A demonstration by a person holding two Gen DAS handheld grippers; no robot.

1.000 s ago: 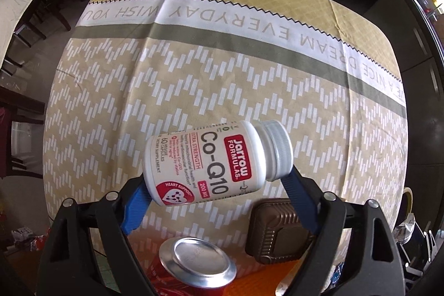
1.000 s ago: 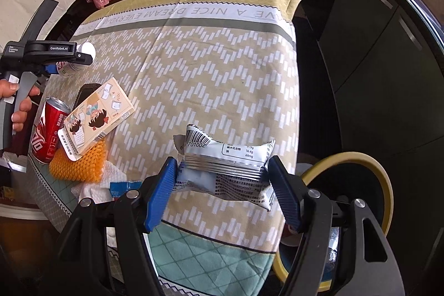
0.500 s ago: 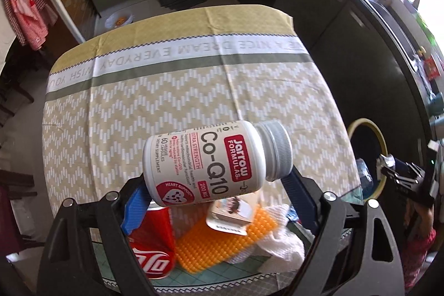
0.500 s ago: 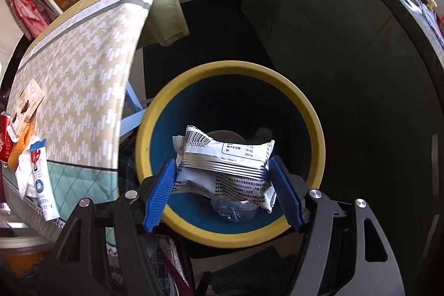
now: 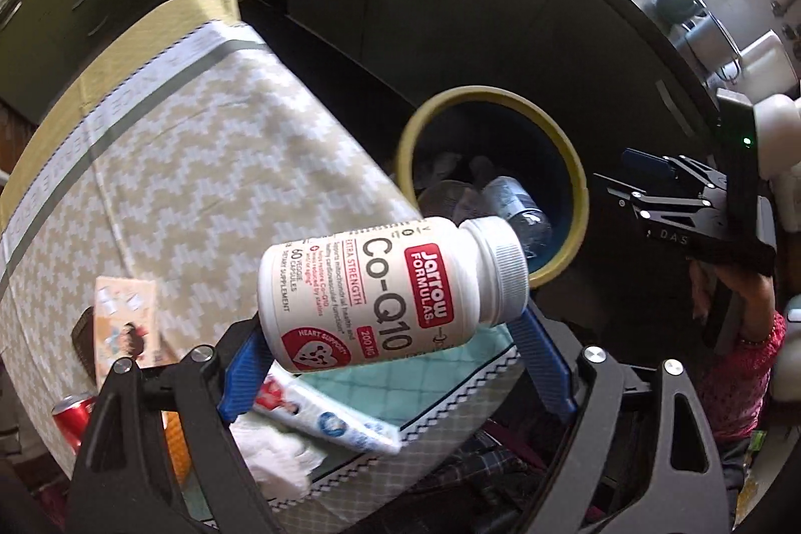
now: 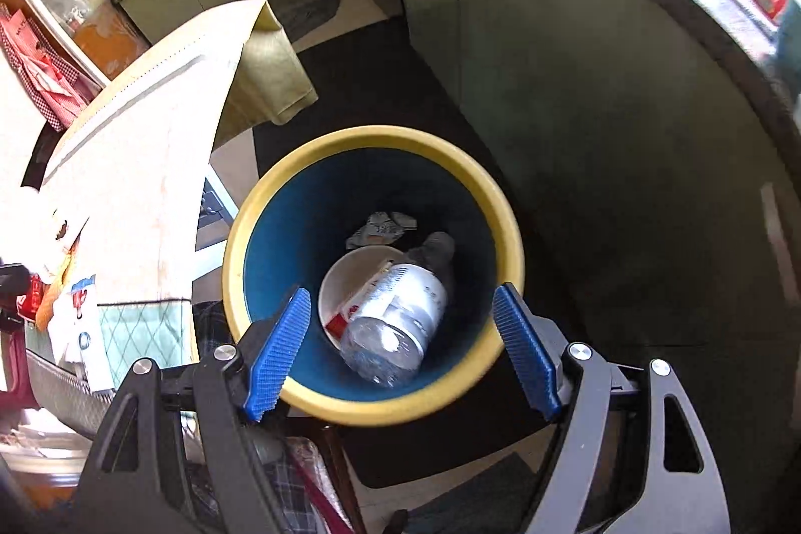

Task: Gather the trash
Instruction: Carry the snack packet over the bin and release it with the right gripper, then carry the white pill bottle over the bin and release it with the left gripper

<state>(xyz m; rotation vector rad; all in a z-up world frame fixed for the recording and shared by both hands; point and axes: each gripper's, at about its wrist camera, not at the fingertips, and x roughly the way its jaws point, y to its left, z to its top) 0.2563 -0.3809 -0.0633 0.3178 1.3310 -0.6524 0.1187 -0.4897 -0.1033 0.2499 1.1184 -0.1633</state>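
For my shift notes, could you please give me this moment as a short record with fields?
left gripper: shut on the supplement bottle, held sideways near the table edge
right gripper: jaws opening, nothing between them, above the bin
bin contents: plastic bottle, white bowl, silver wrapper
left on table: red can, toothpaste tube
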